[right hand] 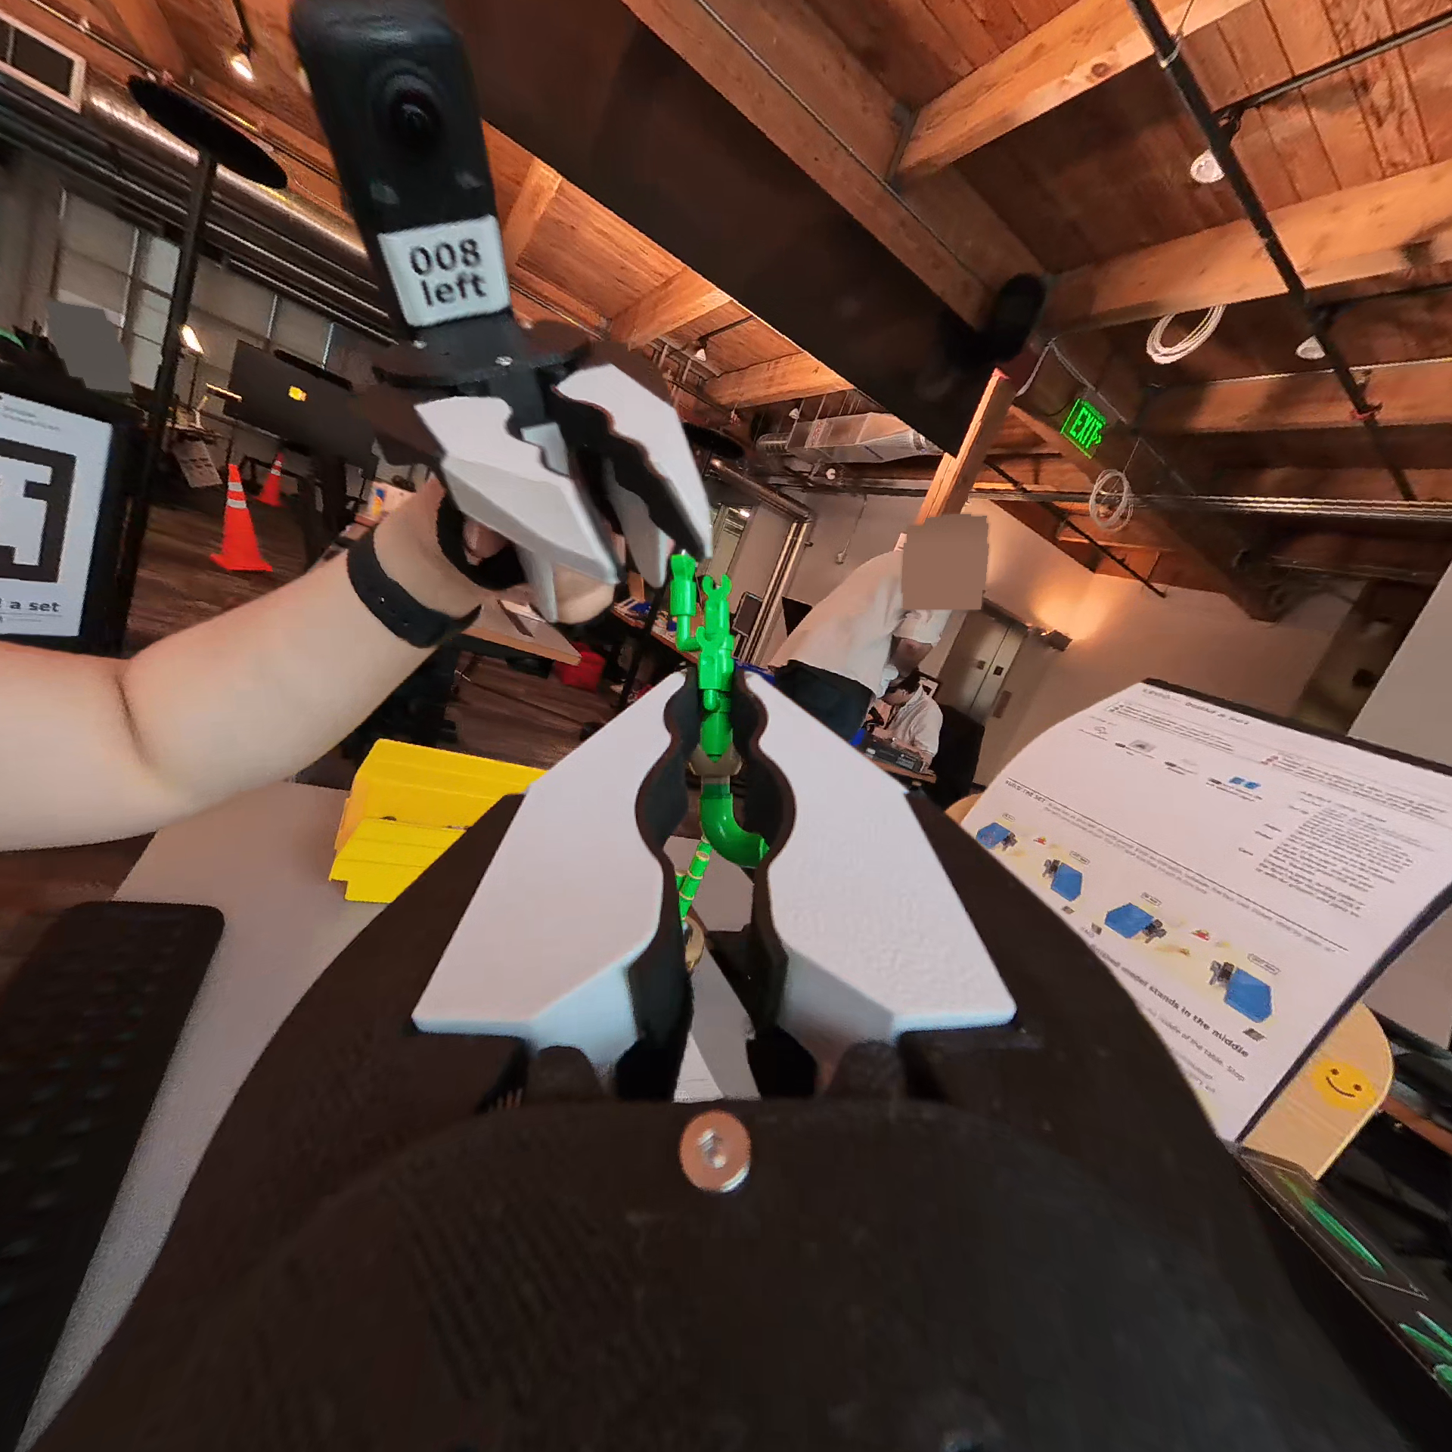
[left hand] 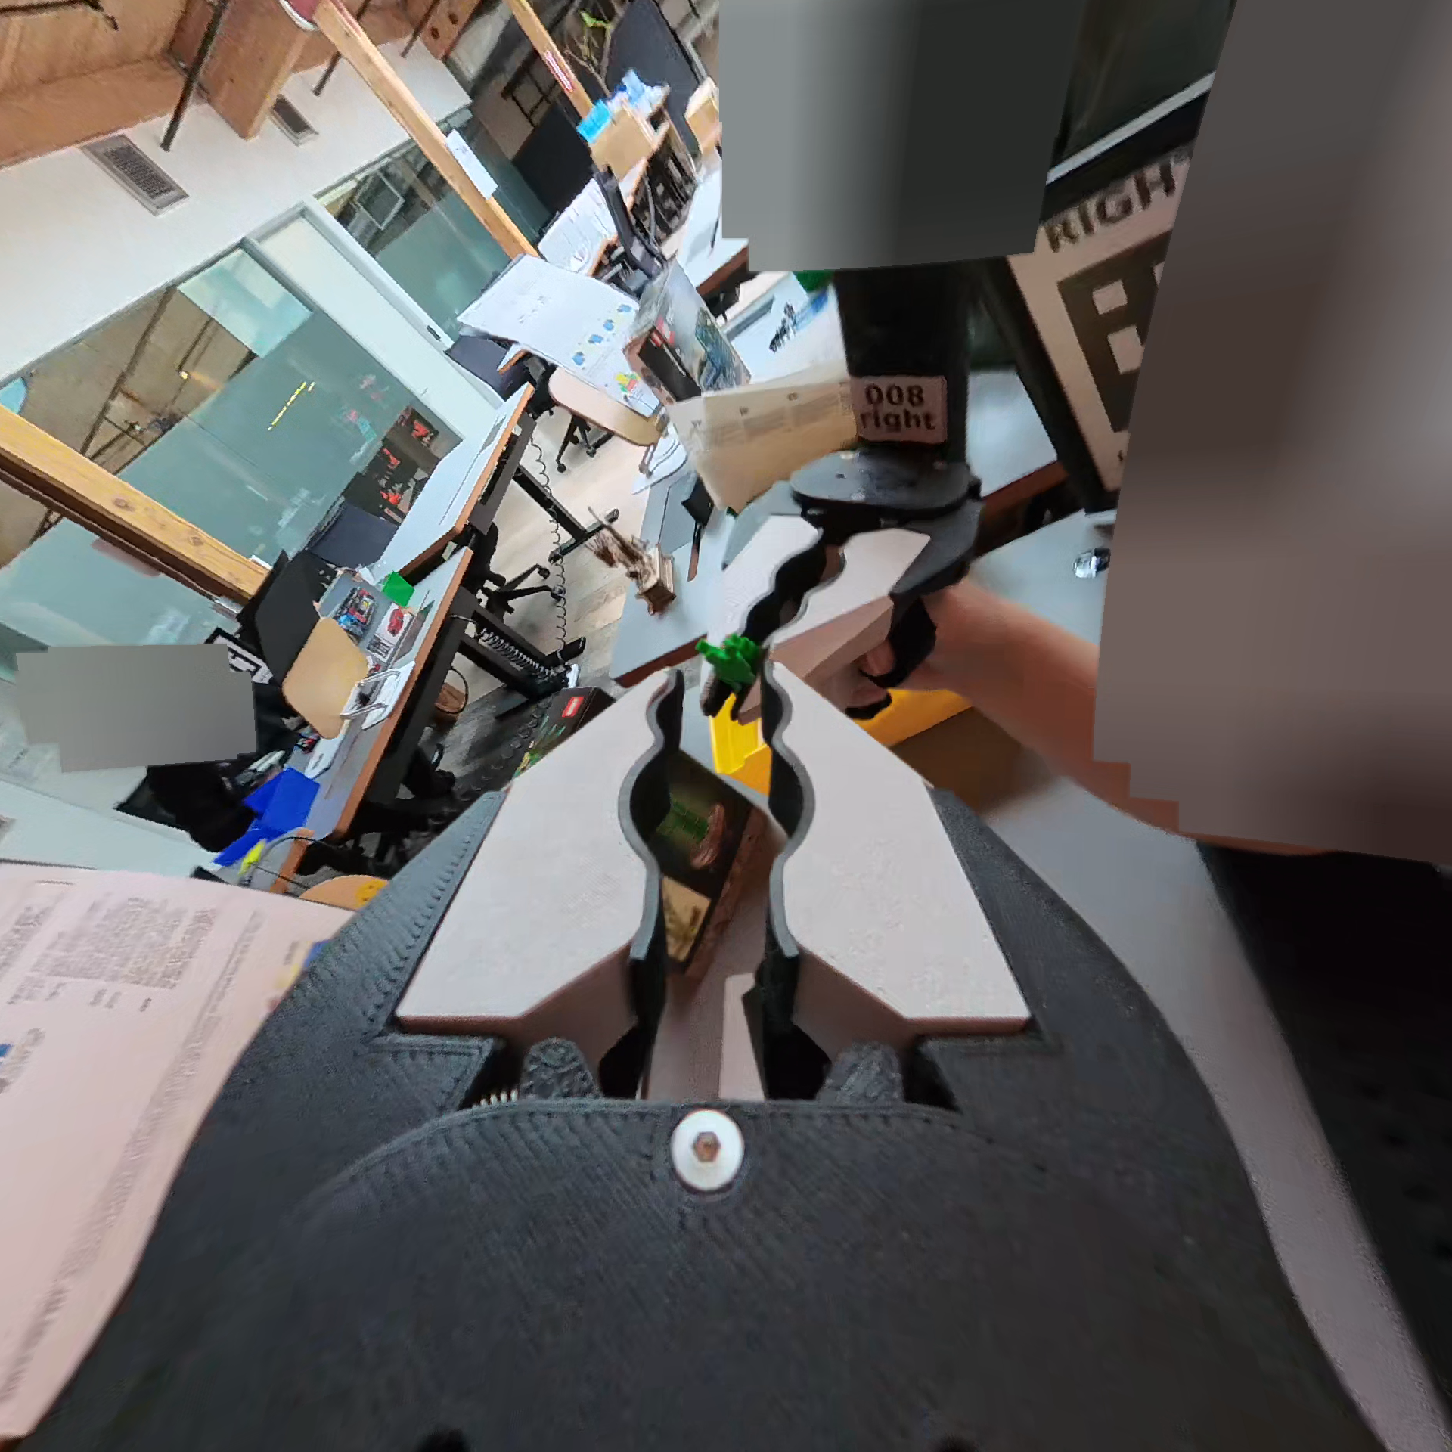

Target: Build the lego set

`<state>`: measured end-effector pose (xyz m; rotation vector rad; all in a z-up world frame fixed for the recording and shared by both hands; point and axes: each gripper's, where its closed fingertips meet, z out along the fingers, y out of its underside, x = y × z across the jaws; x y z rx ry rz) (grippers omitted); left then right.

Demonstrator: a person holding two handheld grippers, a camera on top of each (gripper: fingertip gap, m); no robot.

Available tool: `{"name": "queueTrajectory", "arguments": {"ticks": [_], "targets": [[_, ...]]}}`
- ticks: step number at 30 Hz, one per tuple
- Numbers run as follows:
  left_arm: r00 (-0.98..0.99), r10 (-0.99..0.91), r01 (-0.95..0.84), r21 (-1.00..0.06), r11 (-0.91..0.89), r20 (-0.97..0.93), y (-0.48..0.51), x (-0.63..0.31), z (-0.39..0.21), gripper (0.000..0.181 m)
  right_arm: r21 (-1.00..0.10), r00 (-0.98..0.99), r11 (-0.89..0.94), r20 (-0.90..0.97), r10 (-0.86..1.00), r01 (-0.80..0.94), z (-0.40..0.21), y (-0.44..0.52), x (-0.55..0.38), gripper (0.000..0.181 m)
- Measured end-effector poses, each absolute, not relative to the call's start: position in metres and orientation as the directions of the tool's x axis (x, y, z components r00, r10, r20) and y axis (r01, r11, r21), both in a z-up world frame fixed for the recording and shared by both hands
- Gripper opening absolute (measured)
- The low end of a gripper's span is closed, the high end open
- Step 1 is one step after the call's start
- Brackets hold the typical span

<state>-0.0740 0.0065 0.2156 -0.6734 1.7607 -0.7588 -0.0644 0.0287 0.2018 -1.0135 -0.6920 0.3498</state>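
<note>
My right gripper (right hand: 715, 680) is shut on a green lego plant stem (right hand: 712, 628) and holds it in the air, pointing up. The stem has small clawed branches at its top, a tan piece and a curved green tube (right hand: 732, 834) lower down between my fingers. My left gripper (right hand: 656, 567) hangs above it, jaws slightly apart, its tips right at the top branch. In the left wrist view, the left gripper (left hand: 724, 680) is open and empty, with the green stem (left hand: 729, 656) just beyond its tips, held by the right gripper (left hand: 750, 635).
A yellow bin (right hand: 424, 817) sits on the grey table (right hand: 236, 848) below, beside a black mat (right hand: 78, 1021). An instruction sheet on a stand (right hand: 1226, 864) is at the right. A lego box (left hand: 699, 848) lies under the left gripper. A person (right hand: 856, 621) stands farther back. Both grippers' tips are close together, under 4 cm apart.
</note>
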Motion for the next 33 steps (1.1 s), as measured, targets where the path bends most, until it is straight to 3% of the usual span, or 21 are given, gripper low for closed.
{"name": "queueTrajectory", "arguments": {"ticks": [1,7,18,21,33], "targets": [[-0.282,-0.783,-0.062,-0.804,0.591,-0.554,0.006,-0.073,0.218,0.016,-0.859,0.736,0.51,0.371,0.566,0.041,0.203,0.026,-0.066,0.004],[-0.342,-0.879,0.05,-0.941,0.335,-0.331,0.005,-0.073,0.222,0.011,-0.835,0.771,0.547,0.39,0.503,0.065,0.209,0.023,-0.057,0.004],[-0.302,-0.887,0.166,-0.935,0.312,-0.35,0.006,-0.054,0.218,0.0,-0.831,0.797,0.545,0.403,0.449,0.114,0.206,0.032,-0.052,0.004],[-0.269,-0.898,0.16,-0.936,0.315,-0.348,0.012,-0.052,0.218,0.011,-0.83,0.809,0.538,0.413,0.419,0.144,0.205,0.036,-0.048,0.004],[-0.249,-0.901,0.141,-0.934,0.328,-0.354,0.017,-0.048,0.213,0.011,-0.831,0.817,0.524,0.426,0.389,0.184,0.202,0.043,-0.048,0.004]]}}
